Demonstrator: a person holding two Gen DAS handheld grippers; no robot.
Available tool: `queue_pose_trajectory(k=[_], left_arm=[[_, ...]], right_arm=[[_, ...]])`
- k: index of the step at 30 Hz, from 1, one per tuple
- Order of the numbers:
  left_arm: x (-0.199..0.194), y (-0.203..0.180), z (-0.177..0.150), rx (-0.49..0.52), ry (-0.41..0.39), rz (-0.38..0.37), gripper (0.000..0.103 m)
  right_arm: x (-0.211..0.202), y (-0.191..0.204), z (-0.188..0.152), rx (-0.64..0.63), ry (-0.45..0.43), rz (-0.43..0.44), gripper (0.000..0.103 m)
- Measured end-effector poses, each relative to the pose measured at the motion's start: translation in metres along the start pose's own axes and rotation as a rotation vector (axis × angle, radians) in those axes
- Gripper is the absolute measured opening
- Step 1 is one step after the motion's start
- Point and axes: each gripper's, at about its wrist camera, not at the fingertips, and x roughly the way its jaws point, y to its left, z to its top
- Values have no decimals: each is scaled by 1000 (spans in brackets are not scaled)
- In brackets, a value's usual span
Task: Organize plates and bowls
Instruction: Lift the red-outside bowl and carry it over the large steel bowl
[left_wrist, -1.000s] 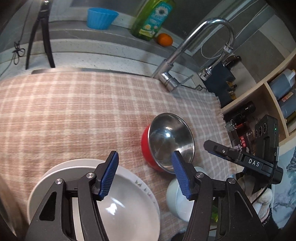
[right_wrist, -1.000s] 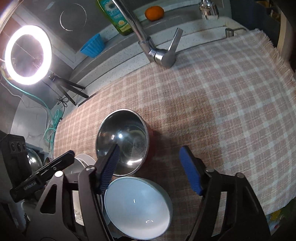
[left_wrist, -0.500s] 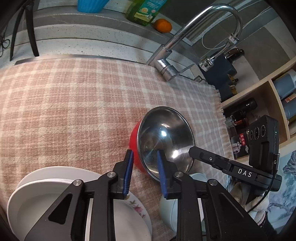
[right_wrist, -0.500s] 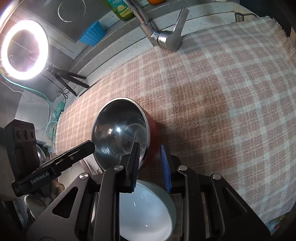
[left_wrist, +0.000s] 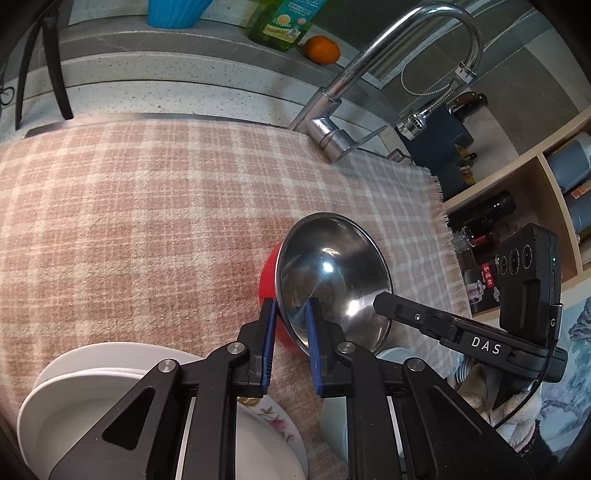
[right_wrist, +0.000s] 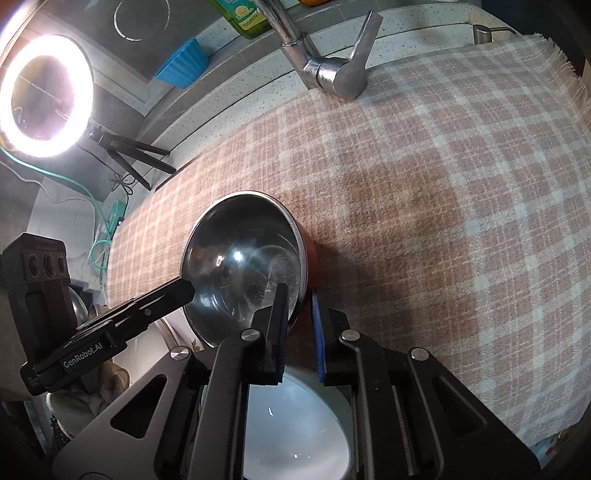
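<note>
A steel bowl with a red outside (left_wrist: 332, 273) sits on the plaid cloth (left_wrist: 147, 206). My left gripper (left_wrist: 290, 314) is shut on its near left rim, one pad inside, one outside. My right gripper (right_wrist: 299, 299) is shut on the bowl's (right_wrist: 243, 254) near right rim the same way. A stack of white plates (left_wrist: 74, 398), one flowered, lies under my left gripper. A pale blue bowl (right_wrist: 295, 424) lies under my right gripper; it also shows in the left wrist view (left_wrist: 332, 417).
A faucet (left_wrist: 369, 77) stands at the cloth's far edge. Behind it are a green soap bottle (left_wrist: 284, 22), an orange (left_wrist: 321, 50) and a blue cup (left_wrist: 173, 13). A ring light on a tripod (right_wrist: 44, 96) stands left. Shelves with bottles (left_wrist: 535, 206) stand right.
Both grippers moved forward from above the plates and pale blue bowl to the steel bowl and closed from wide open onto its rim.
</note>
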Motion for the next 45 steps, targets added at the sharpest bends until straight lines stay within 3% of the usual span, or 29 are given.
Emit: queue_pose_trajectory(k=[9, 18, 30, 45], left_arm=[[-15, -1, 1, 3, -39, -6, 14], [-56, 2, -5, 2, -108, -16, 14], [-124, 27, -32, -37, -209, -6, 14], [-206, 86, -81, -166, -332, 65, 14]], right_arm=[[-12, 13, 1, -19, -32, 1, 12], [-29, 46, -3, -64, -66, 26, 12], [-39, 115, -25, -166, -73, 80, 12], [-12, 220, -57, -333, -11, 177, 12]])
